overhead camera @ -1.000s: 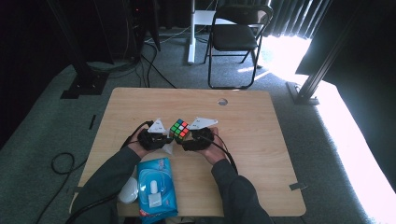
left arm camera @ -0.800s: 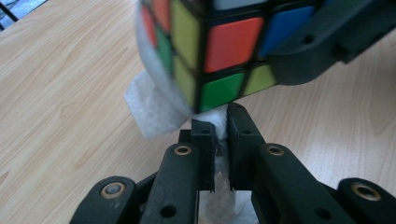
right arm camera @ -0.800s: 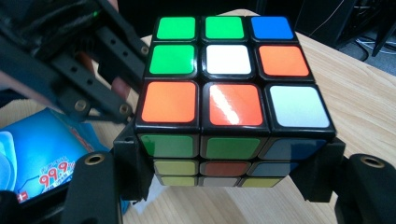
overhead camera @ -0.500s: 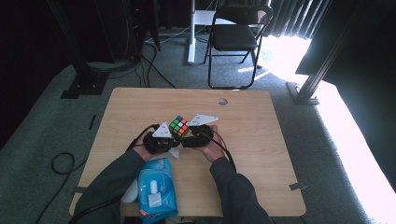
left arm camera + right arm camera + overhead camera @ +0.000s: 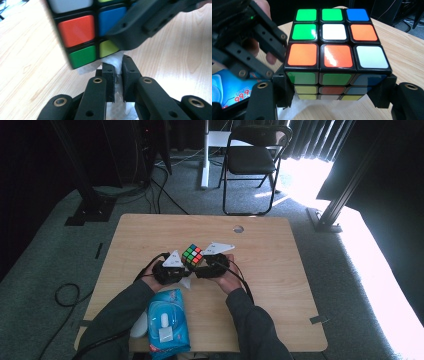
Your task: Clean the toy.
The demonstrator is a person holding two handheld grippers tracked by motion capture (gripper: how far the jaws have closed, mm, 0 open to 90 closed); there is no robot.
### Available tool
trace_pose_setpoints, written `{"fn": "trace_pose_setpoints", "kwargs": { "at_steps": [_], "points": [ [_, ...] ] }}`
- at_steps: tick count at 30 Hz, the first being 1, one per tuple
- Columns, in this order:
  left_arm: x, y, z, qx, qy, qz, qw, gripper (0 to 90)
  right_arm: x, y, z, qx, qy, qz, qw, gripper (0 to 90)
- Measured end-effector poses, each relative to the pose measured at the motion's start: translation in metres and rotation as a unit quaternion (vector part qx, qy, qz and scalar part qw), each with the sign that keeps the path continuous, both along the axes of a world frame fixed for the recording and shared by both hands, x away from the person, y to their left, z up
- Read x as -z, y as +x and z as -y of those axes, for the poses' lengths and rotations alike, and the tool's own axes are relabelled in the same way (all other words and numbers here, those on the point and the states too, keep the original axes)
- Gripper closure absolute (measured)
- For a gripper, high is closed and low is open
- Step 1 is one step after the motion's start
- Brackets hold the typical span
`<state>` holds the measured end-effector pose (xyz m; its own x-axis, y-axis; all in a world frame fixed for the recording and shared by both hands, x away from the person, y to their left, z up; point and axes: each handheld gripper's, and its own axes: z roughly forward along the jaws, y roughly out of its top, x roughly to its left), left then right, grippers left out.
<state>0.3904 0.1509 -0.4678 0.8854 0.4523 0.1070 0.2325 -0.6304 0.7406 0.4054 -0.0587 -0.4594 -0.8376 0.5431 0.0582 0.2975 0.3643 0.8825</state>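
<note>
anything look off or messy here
Nothing is spilled or damaged. The cube is scrambled and tilted, clamped in the right gripper, while the left gripper pinches a crumpled white tissue under it.

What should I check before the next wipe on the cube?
1. Right gripper clamped on the cube, a jaw on each side: ok.
2. Left gripper shut on the white wipe: ok.
3. Wipe touching the cube's underside: ok.
4. Cube lifted off the table: cannot tell.
5. Blue wipes pack apart from both hands, near the table's front edge: ok.
</note>
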Motion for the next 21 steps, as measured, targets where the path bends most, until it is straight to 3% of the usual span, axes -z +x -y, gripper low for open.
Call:
{"fn": "trace_pose_setpoints", "kwargs": {
  "at_steps": [12, 21],
  "points": [
    [-0.003, 0.013, -0.025, -0.05, -0.026, -0.002, 0.9984, 83.2, 0.002, -0.002, 0.005, 0.0, -0.002, -0.001, 1.0, 34.0],
    [-0.001, 0.009, -0.017, -0.036, -0.017, -0.001, 0.9992, 83.2, 0.002, -0.001, 0.002, 0.001, 0.0, 0.0, 1.0, 34.0]
  ]
}}
